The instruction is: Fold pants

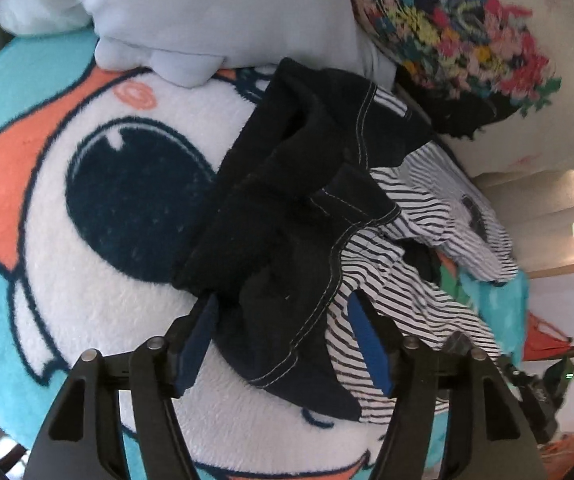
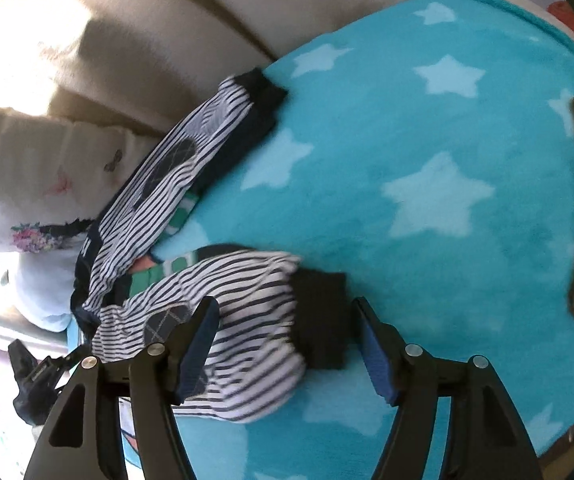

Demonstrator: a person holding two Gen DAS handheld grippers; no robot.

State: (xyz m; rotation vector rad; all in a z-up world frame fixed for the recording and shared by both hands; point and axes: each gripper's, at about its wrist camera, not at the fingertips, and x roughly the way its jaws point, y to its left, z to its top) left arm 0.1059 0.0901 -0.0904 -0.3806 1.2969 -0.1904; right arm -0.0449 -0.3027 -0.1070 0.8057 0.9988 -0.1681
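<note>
Navy-and-white striped pants with dark cuffs lie on a turquoise star blanket. One leg runs up to a cuff; the near leg ends in a dark cuff between my right gripper's open fingers. In the left wrist view the striped pants lie partly under a crumpled dark garment with white stitching. My left gripper is open, its fingers on either side of that dark cloth and the striped fabric.
A pale blue pillow and a floral cushion lie behind the clothes. The blanket shows a large cartoon face. A beige couch back and a white patterned cushion border the blanket.
</note>
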